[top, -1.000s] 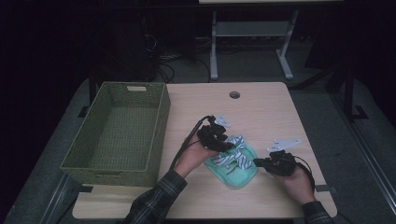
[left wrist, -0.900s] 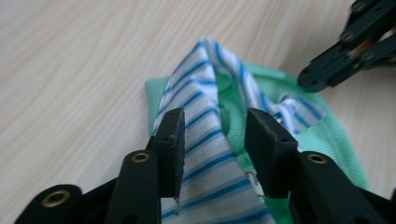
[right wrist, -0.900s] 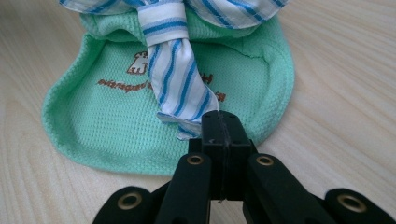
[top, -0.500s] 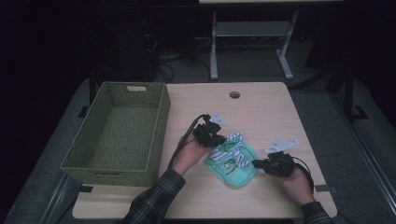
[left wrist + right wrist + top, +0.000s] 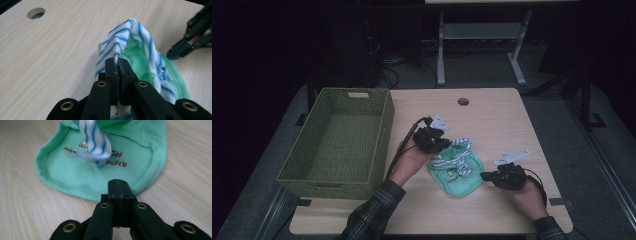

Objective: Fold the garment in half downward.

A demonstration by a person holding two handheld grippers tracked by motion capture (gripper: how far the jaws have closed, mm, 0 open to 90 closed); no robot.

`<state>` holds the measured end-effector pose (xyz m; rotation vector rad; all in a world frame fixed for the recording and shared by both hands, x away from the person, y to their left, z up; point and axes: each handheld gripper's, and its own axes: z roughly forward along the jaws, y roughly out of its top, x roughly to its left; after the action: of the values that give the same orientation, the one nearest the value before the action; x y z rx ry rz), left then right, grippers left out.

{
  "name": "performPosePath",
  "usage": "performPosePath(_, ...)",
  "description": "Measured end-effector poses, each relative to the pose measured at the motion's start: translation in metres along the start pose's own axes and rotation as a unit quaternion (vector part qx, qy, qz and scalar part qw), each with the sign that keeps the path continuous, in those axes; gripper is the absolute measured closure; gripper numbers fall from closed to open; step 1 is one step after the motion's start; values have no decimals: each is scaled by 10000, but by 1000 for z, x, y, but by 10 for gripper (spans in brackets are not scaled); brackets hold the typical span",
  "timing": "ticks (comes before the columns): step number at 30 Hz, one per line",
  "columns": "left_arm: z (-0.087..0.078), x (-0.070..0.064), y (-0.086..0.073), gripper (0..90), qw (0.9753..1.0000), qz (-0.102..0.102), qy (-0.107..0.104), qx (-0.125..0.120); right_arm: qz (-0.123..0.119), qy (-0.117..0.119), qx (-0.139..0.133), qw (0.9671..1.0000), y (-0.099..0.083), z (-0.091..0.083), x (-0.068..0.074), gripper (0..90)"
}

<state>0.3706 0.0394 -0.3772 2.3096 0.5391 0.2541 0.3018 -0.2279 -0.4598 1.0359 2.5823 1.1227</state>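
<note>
Hold the striped trim [image 5: 126, 40] firmly in the left gripper [image 5: 117, 65] and lift slowly, so that the thin fabric does not slip out of the clenched jaws. Keep the pull straight up and a little toward the basket [image 5: 337, 140] (probably the place where the cloth must go). Watch the lower hem: better to take it with the right gripper [image 5: 117, 187] before raising more, otherwise likely to drag on the tabletop [image 5: 492, 107].

Green bib [image 5: 457, 172] lying near the front middle of the tabletop, between both hands, just beside the basket's right wall, upper edge raised. Left gripper at that upper edge, jaws pressed together on the striped trim, forearm reaching in from below. Right gripper low at the bib's right lower rim, jaws closed on nothing, tips just short of the hem, pointing toward it, right hand [image 5: 528, 195] resting low.
</note>
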Motion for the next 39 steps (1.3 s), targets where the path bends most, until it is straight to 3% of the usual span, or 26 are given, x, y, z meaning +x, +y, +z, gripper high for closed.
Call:
performPosePath(10, 19, -34, 6, 870, 9988, 343, -329, 126, 61, -53, -67, 9999, -1, -5, -5, 897)
performPosePath(17, 33, -52, 2, 870, 9972, 400, -593, 235, 142, -215, -67, 9996, -4, -10, -13, 897)
performPosePath(22, 45, -68, -3, 870, 9938, 603, -829, 431, 193, -320, -38, 9993, -6, -11, -19, 897)
performPosePath(29, 59, -85, -9, 871, 9913, 653, -1043, 473, 289, -375, 92, 9988, -9, -9, -25, 898)
performPosePath(33, 72, -96, -13, 870, 9882, 776, -1177, 597, 344, -375, 121, 9986, -10, -7, -27, 898)
performPosePath(39, 81, -102, -16, 859, 9871, 781, -1245, 631, 297, -383, 142, 9987, -9, -6, -27, 897)
